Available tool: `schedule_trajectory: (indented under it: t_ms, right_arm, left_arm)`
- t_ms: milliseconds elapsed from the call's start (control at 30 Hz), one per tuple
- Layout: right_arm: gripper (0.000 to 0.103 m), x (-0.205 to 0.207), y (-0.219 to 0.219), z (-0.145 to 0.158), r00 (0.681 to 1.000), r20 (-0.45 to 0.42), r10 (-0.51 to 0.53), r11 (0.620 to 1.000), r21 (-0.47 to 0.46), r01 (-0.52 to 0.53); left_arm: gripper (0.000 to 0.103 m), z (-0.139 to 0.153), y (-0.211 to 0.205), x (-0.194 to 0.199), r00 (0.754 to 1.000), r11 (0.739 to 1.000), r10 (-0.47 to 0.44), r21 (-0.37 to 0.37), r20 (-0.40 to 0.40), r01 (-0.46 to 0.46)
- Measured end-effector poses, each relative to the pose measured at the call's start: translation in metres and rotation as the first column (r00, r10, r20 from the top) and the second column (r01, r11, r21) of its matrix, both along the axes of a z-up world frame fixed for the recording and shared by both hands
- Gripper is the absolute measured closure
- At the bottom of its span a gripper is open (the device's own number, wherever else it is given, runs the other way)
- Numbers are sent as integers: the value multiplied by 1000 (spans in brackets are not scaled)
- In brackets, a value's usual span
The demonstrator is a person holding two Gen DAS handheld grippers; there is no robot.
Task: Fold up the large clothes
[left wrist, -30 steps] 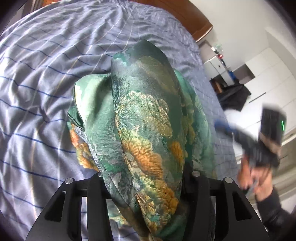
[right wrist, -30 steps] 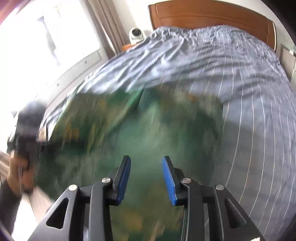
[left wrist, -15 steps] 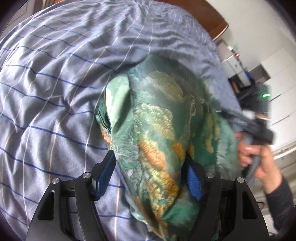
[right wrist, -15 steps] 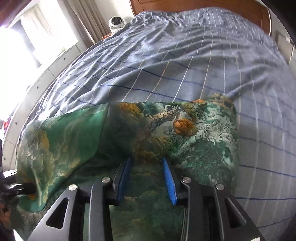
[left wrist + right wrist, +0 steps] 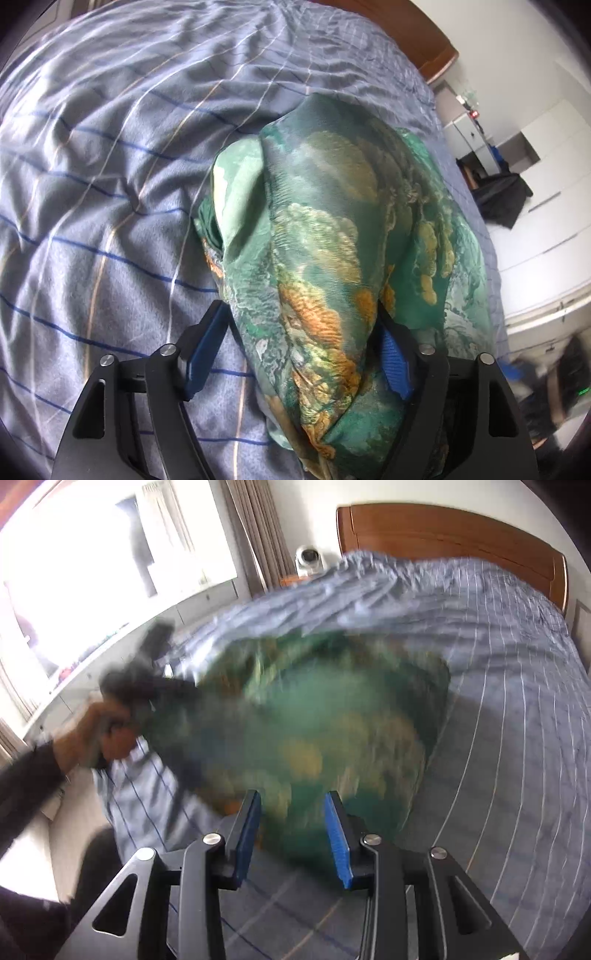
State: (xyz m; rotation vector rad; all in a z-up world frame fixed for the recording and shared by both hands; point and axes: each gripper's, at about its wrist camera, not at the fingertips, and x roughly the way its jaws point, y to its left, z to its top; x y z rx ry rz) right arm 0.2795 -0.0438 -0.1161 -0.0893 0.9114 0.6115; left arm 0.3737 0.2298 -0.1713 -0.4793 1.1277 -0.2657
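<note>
Mid-fold on the bed, garment bunched up

Blue-grey striped quilted bed carries the green silky garment with orange floral print, heaped near its foot edge. Left gripper fingers spread, fabric draped between; right gripper fingers spread, blurry. Next I'd guess: pinch an edge, spread it flat.

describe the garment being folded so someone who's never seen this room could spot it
Start at the bed with the wooden headboard and its blue-grey striped duvet. Bunched on that duvet, draped between the left tool's fingers, lies the green garment. It is the only glossy, green-and-orange patterned fabric there.
</note>
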Motion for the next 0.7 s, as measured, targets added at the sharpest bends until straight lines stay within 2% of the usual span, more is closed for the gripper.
schedule_trajectory:
  t_ms: [67,167,300,333,367,433,500,567,633,700]
  right_arm:
    - [68,8,5,-38,998,-65,-28,999,-32,26]
    - [68,14,13,-57,996,-69,-62,997,-53,58]
    - [66,4,15,-38,998,-42,-44,995,-87,40]
    - [59,1,12,-29,999,-40,-36,996,-78,32]
    - [41,-2,7,-20,999,-39,-32,998,-62,29]
    - [25,-10,-12,5,999,-19,-48,999,-15,48]
    - [25,-12,-31,24,998,8,-58,998,23,58]
    - [25,-8,-42,35,997,18,-77,996,34,77]
    - [25,-1,-52,38,995,14,-102,993,53,101]
    - [25,10,-60,37,990,-10,-142,986,90,142]
  left_arm:
    - [19,-6,-3,-3,1000,1000,11,-5,-7,-11]
    - [16,-9,-2,-8,998,998,67,1,-13,-67]
    - [13,10,0,-16,995,995,98,20,-6,-97]
    - [15,24,1,-20,995,995,95,29,12,-95]
    - [15,35,3,-24,995,995,93,28,33,-94]
    - [14,62,14,-34,991,995,98,-18,95,-97]
    - [10,79,28,-40,984,987,126,-113,124,-112]
    - [10,79,32,-36,985,979,134,-167,106,-115]
    - [9,68,25,-26,992,979,109,-182,62,-96]
    - [9,51,10,-15,996,986,84,-146,18,-80]
